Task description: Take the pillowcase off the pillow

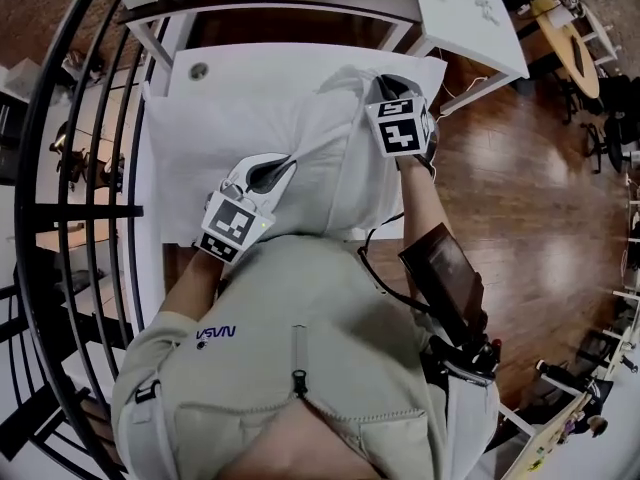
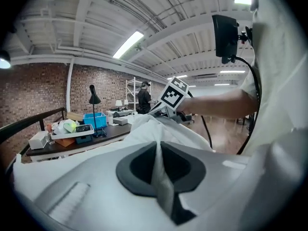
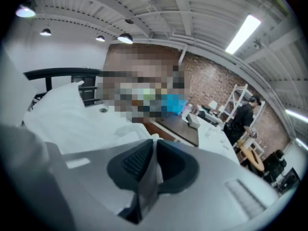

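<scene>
The white pillowcase [image 1: 335, 163] is bunched and lifted over the pillow [image 1: 205, 158], which lies on a white table [image 1: 290, 60]. In the head view my left gripper [image 1: 285, 166] is at the pillow's near side, shut on a fold of that cloth. The left gripper view shows the white fabric [image 2: 161, 177] pinched between its dark pads [image 2: 139, 167]. My right gripper [image 1: 382, 86] is at the pillow's far right corner, also shut on white cloth. In the right gripper view a strip of fabric [image 3: 147, 177] is clamped between the jaws. The right gripper's marker cube [image 2: 173, 92] shows beyond the raised cloth.
A black curved railing [image 1: 60, 168] runs along the left. Past the table stands a desk with a blue bin [image 2: 94, 120] and a black lamp [image 2: 93, 96]. Wooden floor [image 1: 520, 188] lies to the right, under another white table [image 1: 470, 18]. A person [image 2: 143, 98] stands far off.
</scene>
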`<state>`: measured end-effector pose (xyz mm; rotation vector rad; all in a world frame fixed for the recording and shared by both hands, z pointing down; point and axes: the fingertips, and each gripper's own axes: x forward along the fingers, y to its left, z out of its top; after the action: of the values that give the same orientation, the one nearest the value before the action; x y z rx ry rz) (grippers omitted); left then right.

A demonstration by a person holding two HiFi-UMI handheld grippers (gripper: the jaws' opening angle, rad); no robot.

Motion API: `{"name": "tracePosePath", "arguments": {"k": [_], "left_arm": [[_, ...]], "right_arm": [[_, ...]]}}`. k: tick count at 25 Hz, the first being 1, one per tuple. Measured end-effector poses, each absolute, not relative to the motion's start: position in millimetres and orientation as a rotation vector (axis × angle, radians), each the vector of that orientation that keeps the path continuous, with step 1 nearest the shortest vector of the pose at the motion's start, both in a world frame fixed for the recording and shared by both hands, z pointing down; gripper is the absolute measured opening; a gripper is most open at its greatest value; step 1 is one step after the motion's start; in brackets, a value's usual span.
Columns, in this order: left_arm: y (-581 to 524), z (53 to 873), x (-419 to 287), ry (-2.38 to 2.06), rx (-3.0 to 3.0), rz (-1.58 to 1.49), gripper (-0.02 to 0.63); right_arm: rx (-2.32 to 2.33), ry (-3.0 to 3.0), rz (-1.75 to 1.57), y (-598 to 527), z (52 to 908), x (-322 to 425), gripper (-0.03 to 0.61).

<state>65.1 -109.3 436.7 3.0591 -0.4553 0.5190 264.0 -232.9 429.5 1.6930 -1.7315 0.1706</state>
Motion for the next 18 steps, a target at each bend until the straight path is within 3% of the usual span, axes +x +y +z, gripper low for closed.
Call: {"name": "tracePosePath", "arguments": {"k": [8, 14, 18], "left_arm": [[-126, 445, 63, -0.474, 3.036, 0.486, 0.021], [-151, 482, 68, -0.458, 2.987, 0.552, 0.033], [-184, 499, 85, -0.471, 3.011, 0.636, 0.073]], "right_arm": [[1.989, -1.497, 0.335, -207, 464, 346, 0.021], [2.049, -1.663, 0.4, -200, 506, 346, 0.031], [2.107, -1.749, 0.436, -182, 487, 341, 0.107]]}}
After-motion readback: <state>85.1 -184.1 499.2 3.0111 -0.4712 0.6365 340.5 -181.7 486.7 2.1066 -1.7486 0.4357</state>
